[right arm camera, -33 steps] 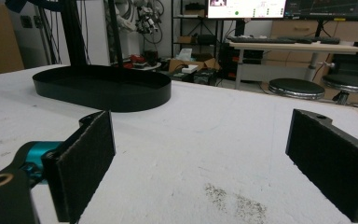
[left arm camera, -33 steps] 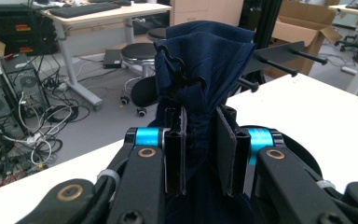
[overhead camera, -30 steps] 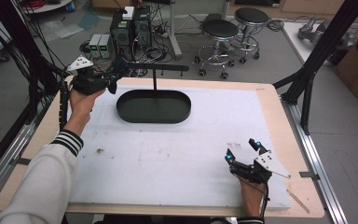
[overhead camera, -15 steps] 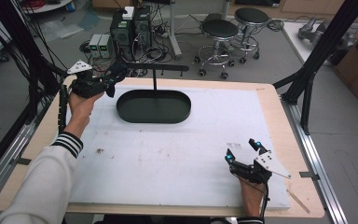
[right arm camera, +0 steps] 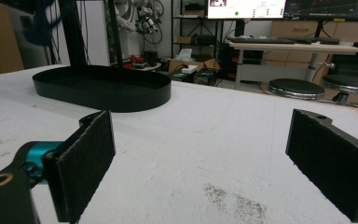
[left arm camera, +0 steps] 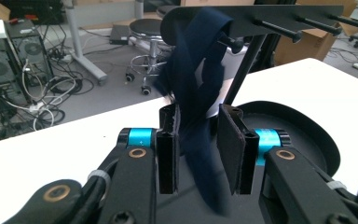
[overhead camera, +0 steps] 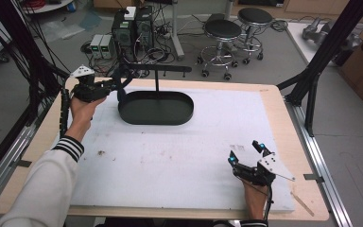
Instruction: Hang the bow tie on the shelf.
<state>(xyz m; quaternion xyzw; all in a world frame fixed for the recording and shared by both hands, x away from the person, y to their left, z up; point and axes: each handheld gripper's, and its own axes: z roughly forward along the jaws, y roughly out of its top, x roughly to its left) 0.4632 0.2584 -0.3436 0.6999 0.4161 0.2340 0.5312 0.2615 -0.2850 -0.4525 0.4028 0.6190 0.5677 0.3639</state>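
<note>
A black rack with a peg bar on a post stands in an oval black tray at the far left of the table. A dark blue cloth strap hangs looped over a peg at the bar's left end. My left gripper is at that end, and in the left gripper view the strap hangs down between the pads of the left gripper. The jaws have just been opening, with a gap beside the strap. My right gripper rests open on the table at the near right, the right gripper holding nothing.
A white mat covers the wooden table. Black frame posts stand at the right edge. Stools and computer boxes are on the floor beyond the far edge.
The left hand has sunk slightly by the rack's left end. The right gripper has stayed where it was.
</note>
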